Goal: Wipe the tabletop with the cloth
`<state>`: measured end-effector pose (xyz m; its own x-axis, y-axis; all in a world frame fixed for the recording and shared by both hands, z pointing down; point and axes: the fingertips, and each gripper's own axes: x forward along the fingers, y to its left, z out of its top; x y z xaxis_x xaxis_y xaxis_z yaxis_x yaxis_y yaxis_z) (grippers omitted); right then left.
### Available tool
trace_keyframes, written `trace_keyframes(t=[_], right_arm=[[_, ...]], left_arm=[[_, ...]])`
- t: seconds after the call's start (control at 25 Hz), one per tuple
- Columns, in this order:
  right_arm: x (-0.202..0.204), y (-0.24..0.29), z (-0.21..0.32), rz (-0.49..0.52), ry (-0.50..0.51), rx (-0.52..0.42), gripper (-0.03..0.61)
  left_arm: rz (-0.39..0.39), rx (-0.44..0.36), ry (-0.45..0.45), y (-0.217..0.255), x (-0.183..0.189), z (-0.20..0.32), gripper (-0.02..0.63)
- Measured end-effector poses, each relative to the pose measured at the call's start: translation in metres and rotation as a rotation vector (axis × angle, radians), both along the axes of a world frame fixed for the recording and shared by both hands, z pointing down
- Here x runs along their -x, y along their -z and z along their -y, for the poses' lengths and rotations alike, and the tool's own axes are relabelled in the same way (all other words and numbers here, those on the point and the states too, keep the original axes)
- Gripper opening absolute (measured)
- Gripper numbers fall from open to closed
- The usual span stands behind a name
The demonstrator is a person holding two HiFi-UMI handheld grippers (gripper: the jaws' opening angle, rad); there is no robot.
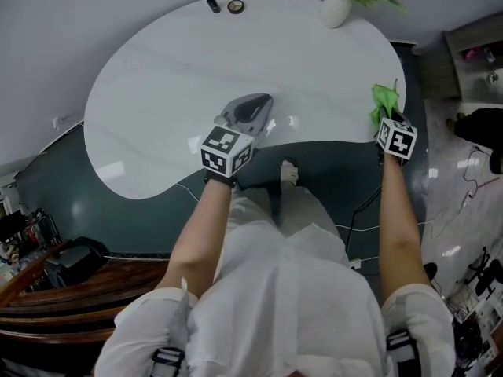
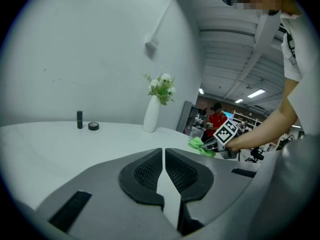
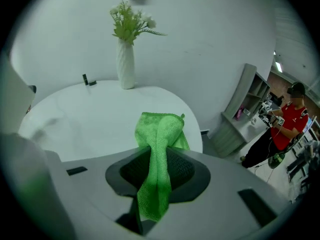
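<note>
The white rounded tabletop point(image 1: 196, 69) fills the head view. A green cloth point(image 1: 385, 100) hangs at the table's right edge, pinched in my right gripper point(image 1: 391, 116). In the right gripper view the cloth point(image 3: 157, 159) runs between the two jaws and folds out ahead of them over the table point(image 3: 90, 119). My left gripper point(image 1: 250, 115) hovers over the table's near edge, jaws shut with nothing between them point(image 2: 163, 171). From the left gripper view the cloth point(image 2: 201, 146) and the right gripper point(image 2: 216, 146) show at the right.
A white vase with flowers point(image 1: 339, 2) stands at the table's far right. A small dark tube point(image 1: 214, 5) and a round cap point(image 1: 236, 6) lie at the far edge. Dark floor lies below the near edge; a wooden piece point(image 1: 71, 297) sits at lower left.
</note>
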<state>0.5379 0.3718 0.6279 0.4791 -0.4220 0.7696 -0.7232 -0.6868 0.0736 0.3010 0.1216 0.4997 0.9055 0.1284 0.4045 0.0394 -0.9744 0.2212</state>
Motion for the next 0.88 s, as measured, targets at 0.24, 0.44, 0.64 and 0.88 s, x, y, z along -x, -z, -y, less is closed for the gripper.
trace_keyframes(t=[0.24, 0.44, 0.64, 0.88], right_arm=[[-0.049, 0.010, 0.009, -0.047, -0.105, 0.051, 0.083], [-0.048, 0.015, 0.070, -0.061, -0.114, 0.060, 0.083], [-0.005, 0.019, 0.156, -0.056, -0.041, 0.004, 0.083], [0.075, 0.023, 0.261, -0.041, 0.138, -0.040, 0.083]], left_arm=[[0.005, -0.009, 0.017, 0.006, -0.003, 0.005, 0.029], [0.009, -0.002, 0.085, 0.003, 0.012, 0.035, 0.030], [0.011, 0.003, 0.162, 0.002, 0.039, 0.070, 0.029], [0.009, 0.010, 0.242, 0.003, 0.088, 0.108, 0.029]])
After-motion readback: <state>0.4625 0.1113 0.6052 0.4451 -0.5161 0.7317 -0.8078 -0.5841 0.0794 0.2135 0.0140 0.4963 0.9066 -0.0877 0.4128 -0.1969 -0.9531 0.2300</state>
